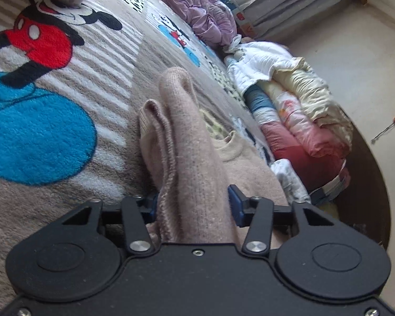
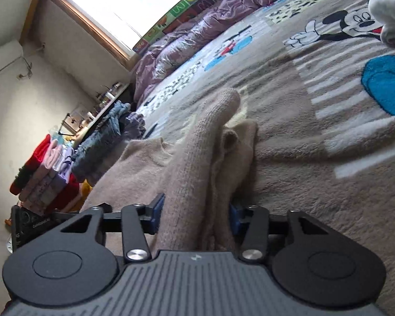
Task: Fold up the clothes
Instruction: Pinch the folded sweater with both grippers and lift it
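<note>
Presently, both grippers are clamped on bunched folds of a beige-pink knitted sweater [image 1: 187, 142] that lies on a bed covered by a plush cartoon-mouse blanket [image 1: 52, 84]. The left gripper [image 1: 194, 205] has a thick ridge of knit filling the gap between its blue pads, which press on it from either side. The right gripper [image 2: 194, 210] holds a similar ridge in the same manner. Judged from the paired holds, each gripper has taken one side of the garment so that it can be lifted and laid over evenly; the fold itself is not yet made. The sweater's neckline lies flat on the blanket between the two holds.

No container is in view. A stack of folded bedding [image 1: 297, 121] lies at the bed's edge, and a crumpled lilac quilt [image 2: 187, 36] lies along the window side. Folded red and pink clothes [image 2: 47, 168] are piled beyond the bed.
</note>
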Demonstrator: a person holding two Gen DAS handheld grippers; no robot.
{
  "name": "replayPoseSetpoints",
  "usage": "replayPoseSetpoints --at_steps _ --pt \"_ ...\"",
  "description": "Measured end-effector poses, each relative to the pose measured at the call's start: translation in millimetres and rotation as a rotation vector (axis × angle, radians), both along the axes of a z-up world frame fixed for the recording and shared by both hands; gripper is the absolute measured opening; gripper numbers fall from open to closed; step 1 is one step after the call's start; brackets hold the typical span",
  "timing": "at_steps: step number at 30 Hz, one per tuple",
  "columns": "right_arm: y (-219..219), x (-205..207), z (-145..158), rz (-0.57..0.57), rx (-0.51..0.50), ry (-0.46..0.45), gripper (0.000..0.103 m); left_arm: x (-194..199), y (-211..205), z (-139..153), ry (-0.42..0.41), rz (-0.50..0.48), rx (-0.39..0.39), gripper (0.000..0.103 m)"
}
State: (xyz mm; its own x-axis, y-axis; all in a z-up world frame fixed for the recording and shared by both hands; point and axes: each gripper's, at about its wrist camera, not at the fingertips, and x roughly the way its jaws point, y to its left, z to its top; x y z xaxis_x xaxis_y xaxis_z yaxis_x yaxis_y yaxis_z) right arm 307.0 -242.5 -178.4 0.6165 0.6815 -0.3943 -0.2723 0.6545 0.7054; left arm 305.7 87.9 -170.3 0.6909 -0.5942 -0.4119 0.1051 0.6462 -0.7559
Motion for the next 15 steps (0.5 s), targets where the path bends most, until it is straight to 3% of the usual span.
replayPoseSetpoints --at_steps 5,15 --pt "-10.9 -11.7 8.3 -0.004 0.084 -0.043 0.041 -8.2 -3.4 14.2 -0.051 -0.015 -0.078 0.034" --pt "-63.9 -31.3 25.5 -0.078 0.208 -0.128 0.039 7.8 -51.6 43.4 -0.103 -0.091 -0.128 0.033"
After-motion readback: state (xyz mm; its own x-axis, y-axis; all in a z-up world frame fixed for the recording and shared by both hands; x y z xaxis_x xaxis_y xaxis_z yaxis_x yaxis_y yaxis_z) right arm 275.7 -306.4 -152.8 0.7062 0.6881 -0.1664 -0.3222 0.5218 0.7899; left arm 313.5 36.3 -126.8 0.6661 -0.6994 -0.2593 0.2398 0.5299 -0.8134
